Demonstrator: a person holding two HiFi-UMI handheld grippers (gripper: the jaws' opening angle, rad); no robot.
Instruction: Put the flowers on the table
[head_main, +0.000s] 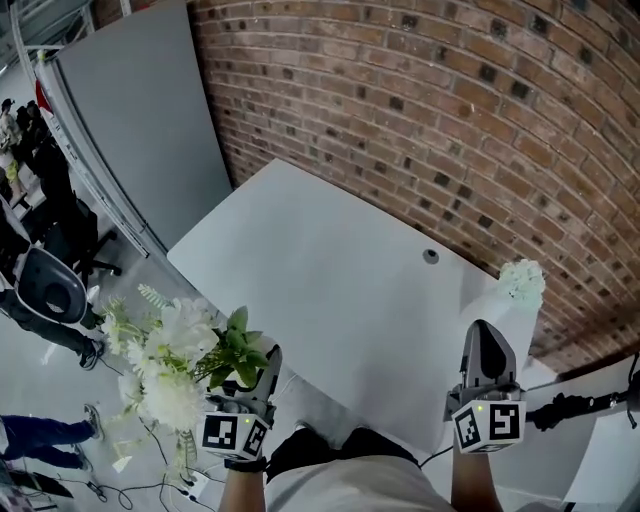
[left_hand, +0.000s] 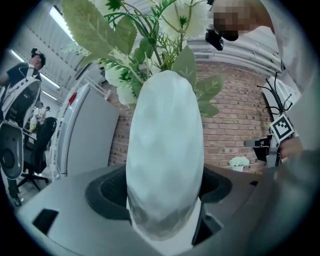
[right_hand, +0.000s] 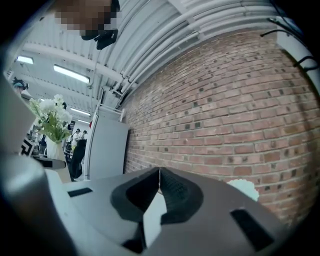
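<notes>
White flowers (head_main: 172, 345), white table (head_main: 330, 295)

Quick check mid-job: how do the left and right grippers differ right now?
The left gripper is shut on a white vase of flowers; the right gripper is shut on nothing. The left one sits by the table's left edge, its flowers over the floor; the right one is above the table. Both point toward the brick wall.

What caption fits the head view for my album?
Left gripper holds a vase of flowers beside the table; right gripper is shut, empty.
</notes>
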